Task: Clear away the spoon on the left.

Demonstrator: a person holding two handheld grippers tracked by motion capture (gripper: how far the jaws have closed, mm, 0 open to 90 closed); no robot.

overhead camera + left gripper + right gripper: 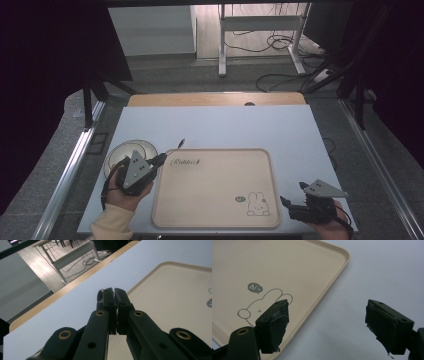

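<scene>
Lying flat on the pale table (215, 125), the beige tray (215, 187) takes up the near middle of the surface, with the word "Rabbit" printed at its far left corner and a rabbit drawing (258, 205) with a small "hi~" bubble at its near right corner. Just left of the tray sits a shallow round dish (120, 150) (its material is hard to tell from above), and the left gripper (159, 159) hangs over its near right part, jaws pointing toward the tray's far left corner. In the left gripper view those jaws stand pressed together with only a hairline gap, and a thin dark piece shows at their tip; what it is cannot be told. A thin dark stick-like thing (181, 142) lies on the table just beyond that tip in the high view. The right gripper (292, 206) rests low at the near right edge of the table, just beside the tray's right rim; its jaws stand wide apart with nothing between them, one pad over the tray's rim by the rabbit, the other over bare table.
</scene>
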